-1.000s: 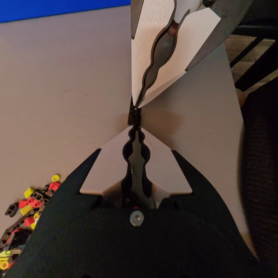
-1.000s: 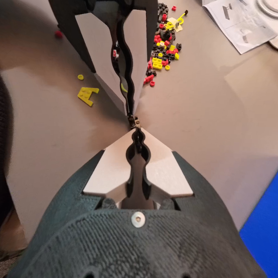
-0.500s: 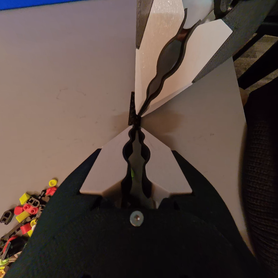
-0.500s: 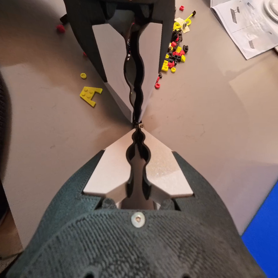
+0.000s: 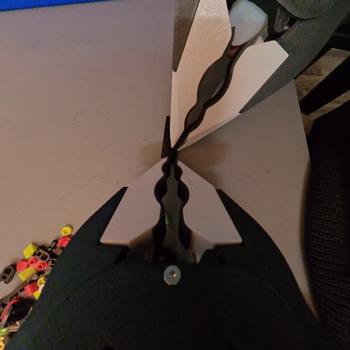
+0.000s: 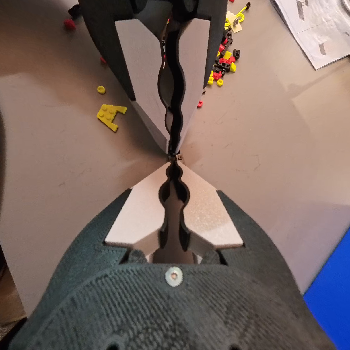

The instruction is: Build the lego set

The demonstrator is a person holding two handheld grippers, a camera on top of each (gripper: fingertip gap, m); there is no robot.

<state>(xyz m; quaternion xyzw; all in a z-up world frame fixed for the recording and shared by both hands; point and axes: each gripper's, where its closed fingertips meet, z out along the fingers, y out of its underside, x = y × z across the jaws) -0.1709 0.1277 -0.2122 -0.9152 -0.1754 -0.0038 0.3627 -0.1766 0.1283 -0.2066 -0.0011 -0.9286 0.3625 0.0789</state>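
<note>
Both tongs, the left tongs (image 5: 172, 158) and right tongs (image 6: 172, 160), stay pinched narrow tip to tip on small black pieces (image 5: 166, 139), now angled differently, seemingly mid-joining.

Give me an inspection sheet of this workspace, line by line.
Surface: grey table, scuffed.
Job's things: small black lego piece pinched between both gripper tips; instruction sheets far corner.
Clutter: loose red, yellow, black lego pile; yellow wedge plate; yellow round stud.
Grippers: left gripper and right gripper tip to tip, both shut on the piece.
Cables: nothing seen.
Surroundings: blue floor.
</note>
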